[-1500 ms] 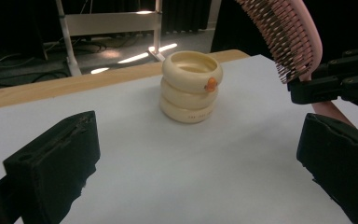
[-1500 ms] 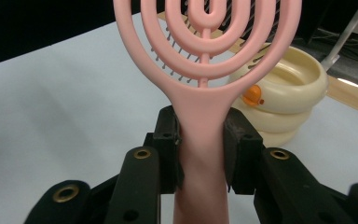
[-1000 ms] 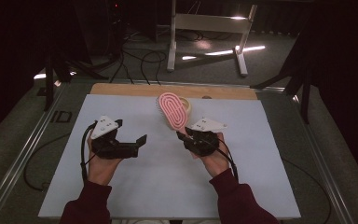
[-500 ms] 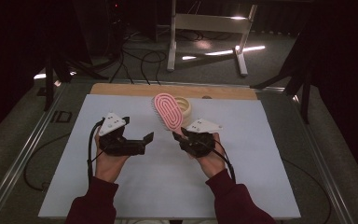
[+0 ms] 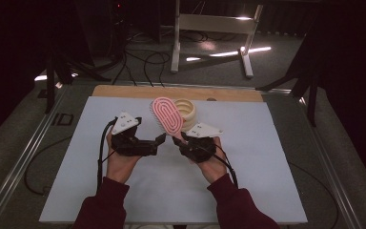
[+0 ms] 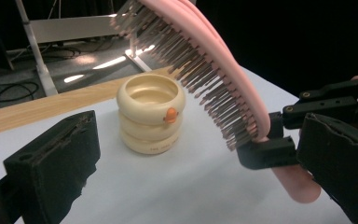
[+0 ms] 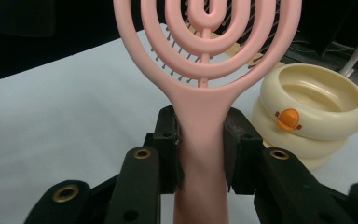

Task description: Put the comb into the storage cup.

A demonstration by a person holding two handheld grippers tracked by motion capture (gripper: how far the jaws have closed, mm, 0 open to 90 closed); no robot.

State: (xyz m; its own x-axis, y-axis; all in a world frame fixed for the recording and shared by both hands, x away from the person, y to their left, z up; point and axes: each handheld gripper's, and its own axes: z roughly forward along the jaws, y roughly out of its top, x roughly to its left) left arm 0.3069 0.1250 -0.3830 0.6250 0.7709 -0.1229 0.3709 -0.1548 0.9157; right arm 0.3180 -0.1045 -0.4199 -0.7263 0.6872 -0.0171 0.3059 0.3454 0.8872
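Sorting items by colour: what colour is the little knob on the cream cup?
Orange; the knob on the cup shows best in the right gripper view.

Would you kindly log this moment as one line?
right tool: shut on pink plastic hairbrush, held up | left tool: open, beside brush | cream ringed cup: on white mat

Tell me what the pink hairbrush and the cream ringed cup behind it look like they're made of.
The pink hairbrush looks like moulded plastic with a smooth satin finish: one even colour, rounded open loops, and thin stiff dark bristles showing through them. The cream ringed cup could be soft plastic or silicone: bulging stacked rings, a gentle sheen on its rim and a small orange duck figure. The look alone leaves that open.
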